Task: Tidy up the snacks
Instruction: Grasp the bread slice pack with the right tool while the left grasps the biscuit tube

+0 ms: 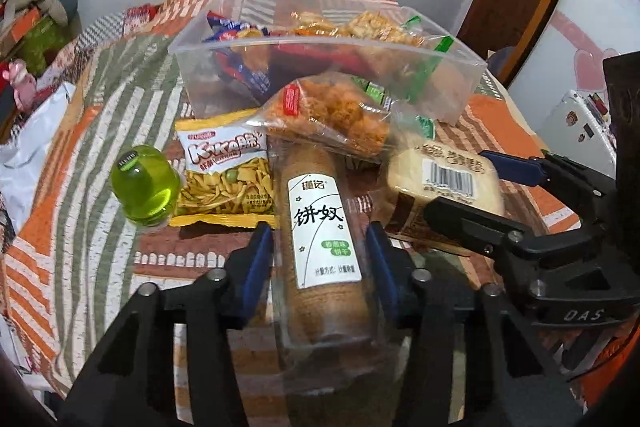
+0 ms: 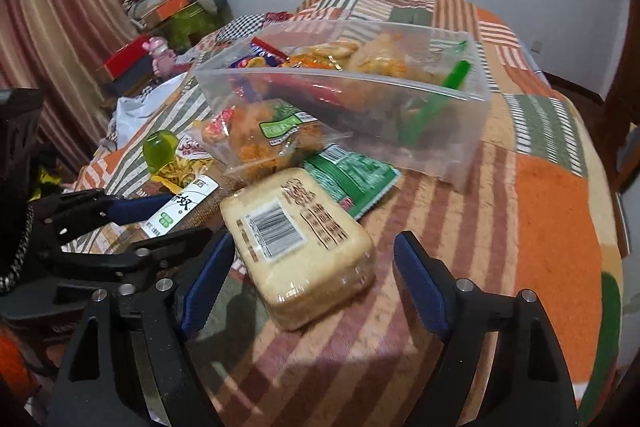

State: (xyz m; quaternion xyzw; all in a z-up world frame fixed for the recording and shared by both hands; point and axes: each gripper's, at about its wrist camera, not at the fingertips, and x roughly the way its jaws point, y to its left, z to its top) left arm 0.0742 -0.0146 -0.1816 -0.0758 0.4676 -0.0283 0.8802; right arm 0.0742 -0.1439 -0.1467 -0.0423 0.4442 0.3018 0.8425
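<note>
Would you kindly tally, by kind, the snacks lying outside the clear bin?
Biscuit roll: 1
Pale cake pack: 1
Green jelly cup: 1
Bags: 3 (yellow chips bag, floss bread bag, green packet)
Total: 6

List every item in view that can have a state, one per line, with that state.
Left gripper: closed on the biscuit roll.
Biscuit roll: sealed, lying flat, clamped between blue pads.
Right gripper: open, straddling the pale cake pack, not pressing.
Pale cake pack: sealed, lying barcode up.
Clear bin: lidless, partly filled with snacks.
Floss bun bag: sealed, leaning on the bin.
Chips bag: sealed, flat.
Green jelly cup: sealed.
</note>
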